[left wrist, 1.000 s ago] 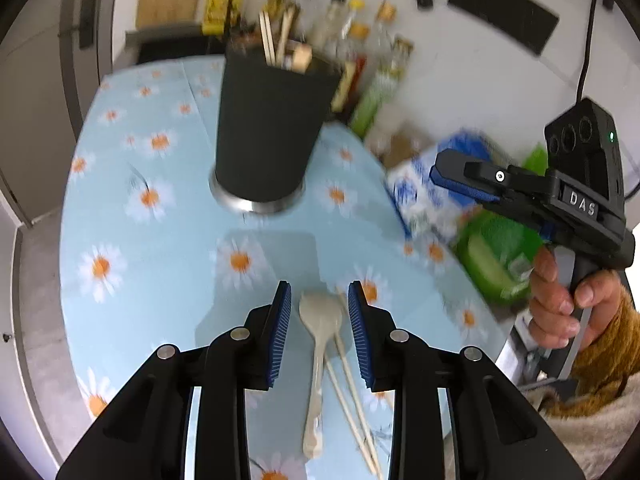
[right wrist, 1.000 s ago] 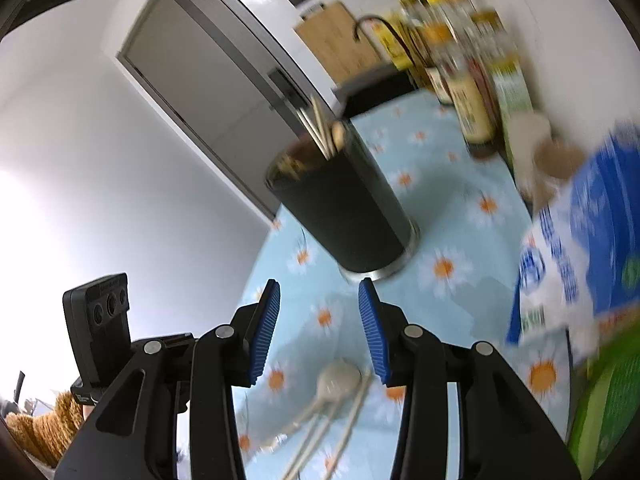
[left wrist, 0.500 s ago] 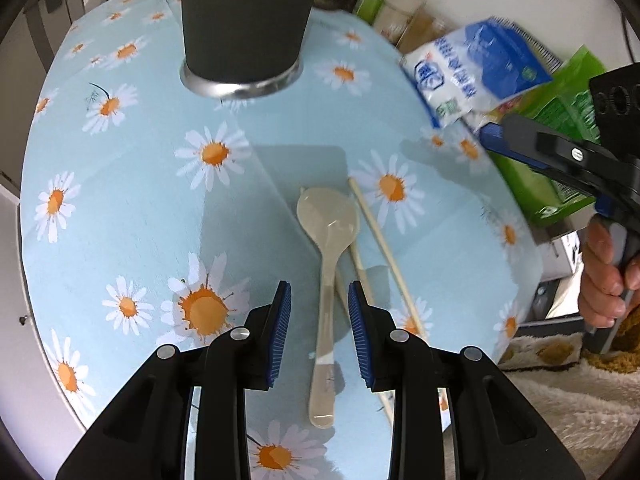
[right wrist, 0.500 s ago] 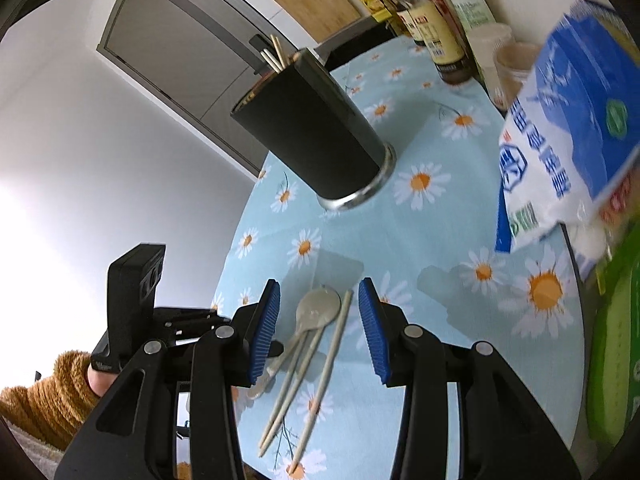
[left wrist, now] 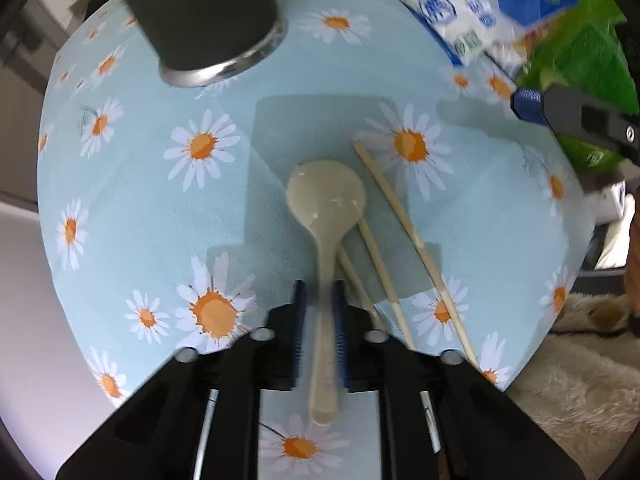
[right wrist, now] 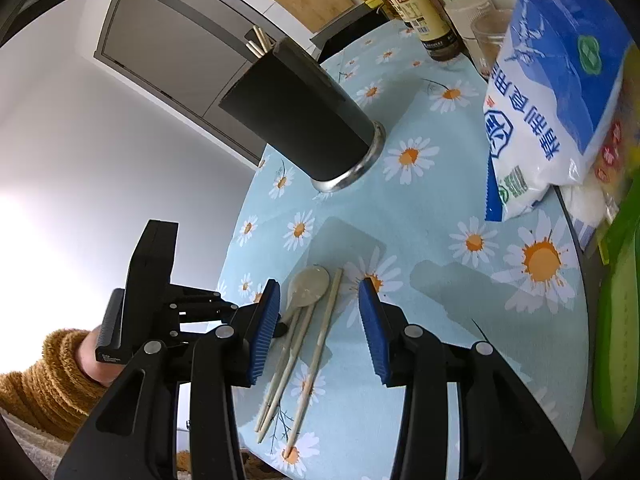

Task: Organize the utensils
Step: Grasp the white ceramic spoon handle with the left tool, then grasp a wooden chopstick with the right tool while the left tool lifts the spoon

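Daisy-print counter (left wrist: 132,208), black holder (left wrist: 200,12) beyond both tongs. Left tongs (left wrist: 320,320) clenched on the spoon (left wrist: 326,208) handle, chopsticks (left wrist: 400,216) just beside. Right tongs (right wrist: 316,320) released, hovering over them. Step: spoon pickup. Next, likely: lift and drop it into the holder.

Cream spoon (left wrist: 325,216) flat beside chopsticks (left wrist: 412,236), near black holder (left wrist: 200,12).

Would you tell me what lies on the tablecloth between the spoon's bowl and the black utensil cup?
Nothing: between spoon and cup only bare daisy tablecloth shows, clearest in the left wrist view.
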The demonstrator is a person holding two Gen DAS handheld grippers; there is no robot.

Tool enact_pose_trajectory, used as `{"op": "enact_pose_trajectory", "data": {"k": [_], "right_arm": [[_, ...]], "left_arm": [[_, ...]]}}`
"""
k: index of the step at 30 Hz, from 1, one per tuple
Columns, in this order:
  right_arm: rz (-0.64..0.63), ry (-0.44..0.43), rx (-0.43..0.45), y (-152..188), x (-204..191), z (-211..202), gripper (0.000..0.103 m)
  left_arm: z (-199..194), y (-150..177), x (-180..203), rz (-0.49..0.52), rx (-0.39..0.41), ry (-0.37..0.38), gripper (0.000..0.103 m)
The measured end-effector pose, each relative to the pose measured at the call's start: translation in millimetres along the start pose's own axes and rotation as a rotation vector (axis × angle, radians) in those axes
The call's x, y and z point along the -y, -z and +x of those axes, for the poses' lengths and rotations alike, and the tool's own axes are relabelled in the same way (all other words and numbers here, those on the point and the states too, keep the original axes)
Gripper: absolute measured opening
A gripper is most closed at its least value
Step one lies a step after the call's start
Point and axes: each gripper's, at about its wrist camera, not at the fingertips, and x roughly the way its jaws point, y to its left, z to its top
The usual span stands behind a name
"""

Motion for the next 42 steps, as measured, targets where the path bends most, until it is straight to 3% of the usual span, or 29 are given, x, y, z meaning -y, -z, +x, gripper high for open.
{"op": "enact_pose_trajectory", "data": {"k": [4,9,17,24,34,42], "right_arm": [[0.014,-0.021,-0.015,4.1,5.0,-0.6,0.042],[0.008,-0.053,-0.052,8.5,6.8,0.2,0.042],[-0.015,-0.083,-0.132,8.1,6.6,10.0,0.042],[-0.007,-0.054,-0.200,5.4,-4.3,20.4,0.042],[0.116,0.164,-0.331,2.6,-24.7,58.8,0.042],[0.151,0.410,-0.465,3.1,-45.0,97.3,0.040]], "left_arm": [[3.4,-7.5,11.7,0.018,-0.021,-0.027,0.006],[4.4,-12.1,12.3,-0.028,-0.018,-0.029,0.006],[-17.8,-8.0,-3.0,-0.134,0.064,-0.007,0.006],[-40.9,5.9,-20.2,-0.215,0.159,0.047,0.006],[-68.5,54.5,-48.6,-0.261,0.326,0.179,0.006],[-79.9,76.9,-68.1,-0.232,0.455,0.286,0.006]]}}
